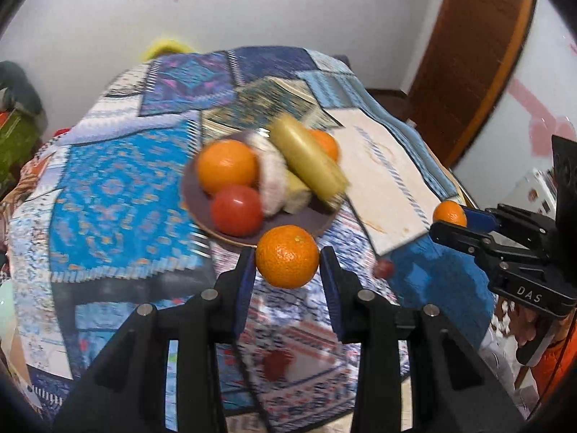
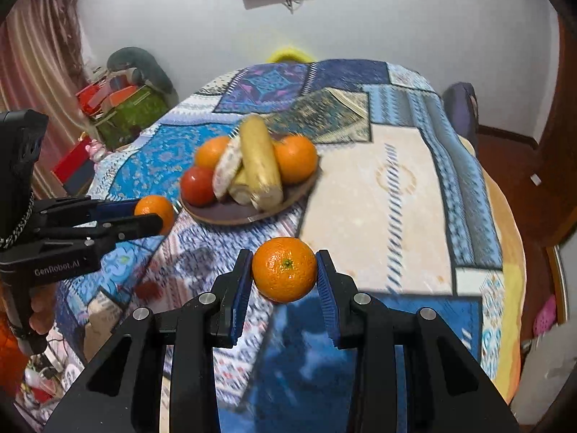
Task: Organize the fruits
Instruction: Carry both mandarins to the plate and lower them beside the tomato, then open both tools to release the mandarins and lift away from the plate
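Observation:
A brown plate (image 1: pixel 310 222) (image 2: pixel 223 214) on the patterned tablecloth holds two oranges (image 1: pixel 228 166) (image 2: pixel 296 158), a red tomato (image 1: pixel 237 210) (image 2: pixel 197 186), a yellow corn cob (image 1: pixel 306 158) (image 2: pixel 260 157) and a pale cob. My left gripper (image 1: pixel 287 258) (image 2: pixel 153 214) is shut on a small orange (image 1: pixel 287 257) (image 2: pixel 155 211), lifted above the cloth near the plate's front rim. My right gripper (image 2: pixel 284 270) (image 1: pixel 449 220) is shut on another small orange (image 2: pixel 284 269) (image 1: pixel 449 214), held above the table to the right of the plate.
A small red fruit (image 1: pixel 383 269) (image 2: pixel 148 288) lies on the cloth near the table's front edge. A patchwork cloth (image 2: pixel 396 180) covers the round table. Boxes and clutter (image 2: pixel 119 108) stand on the floor at the left, and a wooden door (image 1: pixel 476 54) is at the right.

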`<state>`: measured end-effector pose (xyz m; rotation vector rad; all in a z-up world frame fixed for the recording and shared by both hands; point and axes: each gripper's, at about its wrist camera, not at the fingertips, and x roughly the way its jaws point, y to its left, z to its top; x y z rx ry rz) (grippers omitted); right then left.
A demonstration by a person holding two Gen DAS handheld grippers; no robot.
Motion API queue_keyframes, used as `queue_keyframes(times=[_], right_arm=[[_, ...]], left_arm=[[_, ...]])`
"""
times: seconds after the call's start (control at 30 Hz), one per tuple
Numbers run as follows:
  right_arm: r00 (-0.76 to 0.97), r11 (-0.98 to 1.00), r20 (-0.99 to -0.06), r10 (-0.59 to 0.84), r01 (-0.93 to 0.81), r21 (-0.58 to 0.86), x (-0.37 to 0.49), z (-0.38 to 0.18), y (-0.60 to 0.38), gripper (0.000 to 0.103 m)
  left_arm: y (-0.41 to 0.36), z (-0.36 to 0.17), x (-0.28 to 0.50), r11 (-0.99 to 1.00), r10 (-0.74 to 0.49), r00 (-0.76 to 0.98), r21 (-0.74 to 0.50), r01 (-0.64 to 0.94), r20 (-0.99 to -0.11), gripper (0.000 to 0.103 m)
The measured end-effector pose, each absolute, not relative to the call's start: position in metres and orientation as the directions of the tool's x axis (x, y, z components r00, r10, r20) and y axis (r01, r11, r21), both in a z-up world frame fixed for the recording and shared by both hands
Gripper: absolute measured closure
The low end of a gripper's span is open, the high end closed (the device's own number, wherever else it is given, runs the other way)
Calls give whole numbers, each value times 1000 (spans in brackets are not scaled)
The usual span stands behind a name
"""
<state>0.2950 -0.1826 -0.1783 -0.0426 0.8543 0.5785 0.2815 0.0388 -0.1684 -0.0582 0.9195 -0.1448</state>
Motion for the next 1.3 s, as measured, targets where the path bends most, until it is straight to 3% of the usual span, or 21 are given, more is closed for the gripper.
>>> queue_keyframes(times=[0.47,1.3], right_arm=[[510,799,-695,507,-580,157,325,-170,-119,71],[413,758,-765,494,-636,146,354,-222,-62,71]], left_arm=[[88,-164,308,996,-81,640,-87,22,-764,67],[107,-212,362,988,-122,604,-157,-5,-788,67]])
